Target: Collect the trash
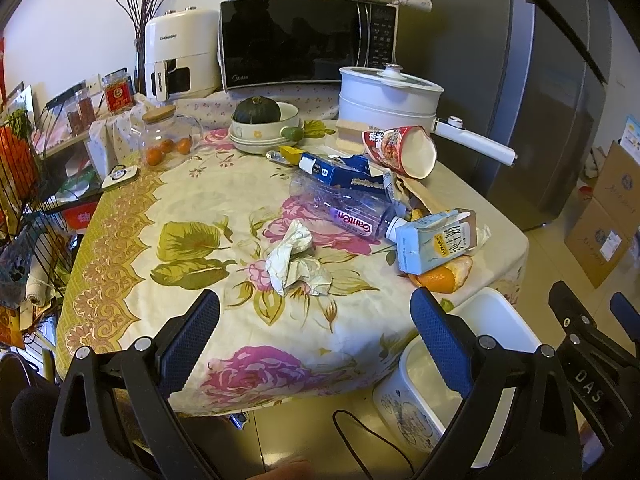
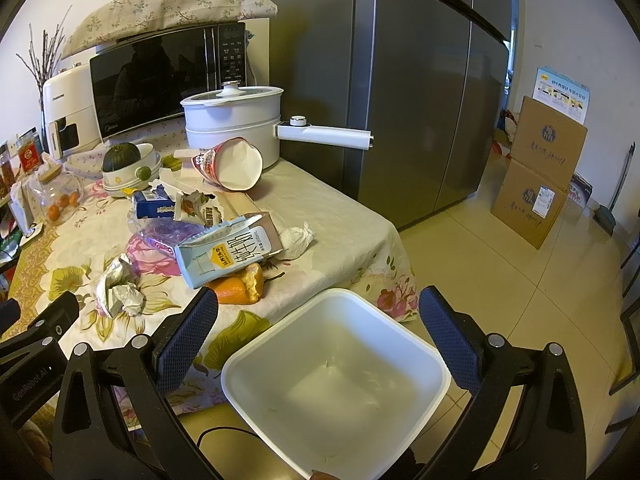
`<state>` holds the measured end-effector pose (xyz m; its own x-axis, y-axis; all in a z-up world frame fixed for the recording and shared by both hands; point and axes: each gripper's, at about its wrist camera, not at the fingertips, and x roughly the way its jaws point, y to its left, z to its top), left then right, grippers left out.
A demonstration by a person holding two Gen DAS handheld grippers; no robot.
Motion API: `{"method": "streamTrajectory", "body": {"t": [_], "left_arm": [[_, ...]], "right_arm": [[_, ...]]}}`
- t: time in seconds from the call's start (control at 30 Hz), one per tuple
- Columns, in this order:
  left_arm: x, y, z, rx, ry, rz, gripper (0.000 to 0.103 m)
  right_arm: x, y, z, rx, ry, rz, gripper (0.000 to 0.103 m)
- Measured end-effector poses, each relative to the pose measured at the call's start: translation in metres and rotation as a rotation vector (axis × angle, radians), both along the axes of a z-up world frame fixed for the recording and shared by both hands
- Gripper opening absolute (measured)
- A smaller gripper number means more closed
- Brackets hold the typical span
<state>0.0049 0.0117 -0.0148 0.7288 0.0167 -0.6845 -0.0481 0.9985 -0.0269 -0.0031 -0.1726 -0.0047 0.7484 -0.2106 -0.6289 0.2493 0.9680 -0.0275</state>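
Dim, warm indoor light; sharp focus, strong fisheye bending and dark corners.

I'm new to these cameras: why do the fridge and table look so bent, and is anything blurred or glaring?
Left wrist view: fisheye lens bows the fridge and table edge, corners go black, focus is sharp. Right wrist view: same bending, the microwave door mirrors the room, the bin floor looks washed out.

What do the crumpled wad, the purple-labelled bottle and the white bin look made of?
Crumpled wad: paper or tissue, matte, sharp creases. Bottle: clear thin plastic, glossy; the tablecloth shows through it. Bin: white, smooth, slightly glossy moulded walls, probably plastic, with a printed outside.
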Motion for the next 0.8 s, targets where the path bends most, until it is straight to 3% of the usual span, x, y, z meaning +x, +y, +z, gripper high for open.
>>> {"method": "streamTrajectory", "body": {"t": [0.27,0.57,0.7,0.8], "left_arm": [[0.009,0.008,-0.009,-0.048,0.06,0.002,0.093],[0.042,0.04,-0.011,-0.091,0.123,0.033,0.096],[0.074,0.063,-0.006,-0.183,0.138,0.03,0.096],[0.105,0.069,-0.013,-0.283,0.188,-0.102,0.096]], "right_arm": [[0.003,-0.003,-0.003,0.102,0.054,0.065,0.096],[0.01,-0.017,-0.011,0.285,0.116,0.091,0.096],[0.014,-0.02,-0.016,0.347,0.147,0.102,0.096],[0.018,-0.024,-0.024,0.416,0.187,0.109,0.096]]}}
